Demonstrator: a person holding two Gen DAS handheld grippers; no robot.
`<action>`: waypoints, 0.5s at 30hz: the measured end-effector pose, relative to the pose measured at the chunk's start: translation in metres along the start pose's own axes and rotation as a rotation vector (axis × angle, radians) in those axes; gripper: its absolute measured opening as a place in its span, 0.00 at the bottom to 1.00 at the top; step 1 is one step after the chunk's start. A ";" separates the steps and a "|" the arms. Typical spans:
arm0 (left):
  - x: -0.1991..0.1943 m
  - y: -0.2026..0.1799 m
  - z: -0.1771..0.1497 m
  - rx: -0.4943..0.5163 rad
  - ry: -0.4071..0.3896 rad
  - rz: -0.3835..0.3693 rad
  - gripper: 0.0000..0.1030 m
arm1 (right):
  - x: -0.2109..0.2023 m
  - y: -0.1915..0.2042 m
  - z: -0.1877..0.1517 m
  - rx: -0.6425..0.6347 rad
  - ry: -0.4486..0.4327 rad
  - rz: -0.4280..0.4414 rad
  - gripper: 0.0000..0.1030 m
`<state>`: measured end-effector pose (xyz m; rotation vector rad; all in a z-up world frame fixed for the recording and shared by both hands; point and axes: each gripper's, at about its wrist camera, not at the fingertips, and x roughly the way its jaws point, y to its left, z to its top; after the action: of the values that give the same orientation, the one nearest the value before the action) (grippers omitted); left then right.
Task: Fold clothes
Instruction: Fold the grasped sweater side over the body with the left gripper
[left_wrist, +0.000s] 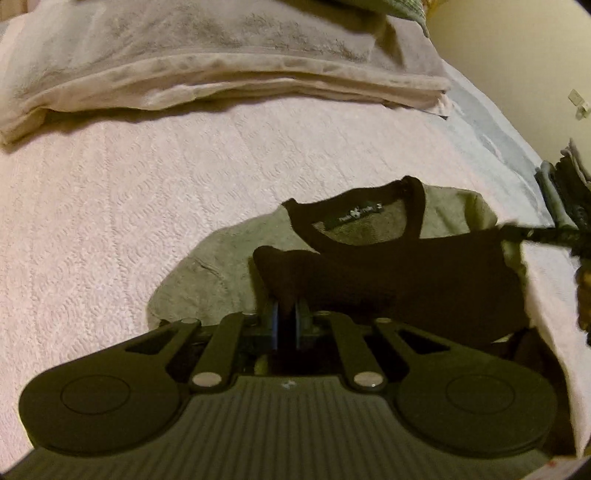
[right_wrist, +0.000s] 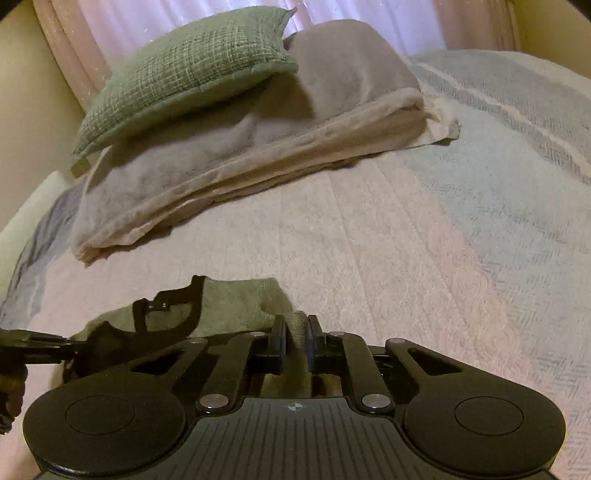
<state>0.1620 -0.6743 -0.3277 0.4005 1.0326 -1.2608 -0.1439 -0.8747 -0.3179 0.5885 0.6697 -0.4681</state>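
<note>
My left gripper (left_wrist: 287, 314) is pinching a fold of the sweatshirt (left_wrist: 229, 266), its jaws drawn nearly together on the black fabric that is bunching up between the blue pads. I am seeing the garment lying on the pale pink bedspread (left_wrist: 129, 206), right in front of this gripper: grey body, black collar with a small label inside it at about twelve o'clock from the jaws, and a wide black panel spreading toward three o'clock.

My right gripper (right_wrist: 296, 326) is clamping the grey edge of the same sweatshirt (right_wrist: 236, 299), jaws narrow with a strip of grey knit standing between them. From this camera the collar is sitting at about ten o'clock from the fingertips, and the other gripper's black arm (right_wrist: 33, 343) is reaching in at nine o'clock, touching the garment's dark side. In the left camera the right gripper's dark tip (left_wrist: 543, 232) is showing at about two o'clock, at the sweatshirt's far edge, though it is blurred.

Beyond the sweatshirt, at twelve o'clock in both views, a folded beige blanket (right_wrist: 258, 147) is lying across the bed, well apart from the garment. A green cushion (right_wrist: 184, 70) is resting on top of it. To the right in the right camera, the bedspread is giving way to a light blue striped cover (right_wrist: 498, 122).
</note>
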 end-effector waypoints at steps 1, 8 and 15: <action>0.000 0.001 -0.001 -0.001 -0.007 0.002 0.05 | 0.002 -0.003 -0.003 0.011 0.007 -0.006 0.07; 0.005 0.000 -0.001 0.023 -0.015 0.007 0.05 | -0.005 -0.005 0.001 -0.028 -0.097 -0.050 0.05; 0.011 0.000 -0.002 0.033 -0.011 0.015 0.05 | -0.028 0.010 -0.009 0.009 -0.080 -0.005 0.17</action>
<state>0.1609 -0.6795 -0.3376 0.4257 0.9984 -1.2671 -0.1617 -0.8553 -0.3009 0.5736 0.5933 -0.4975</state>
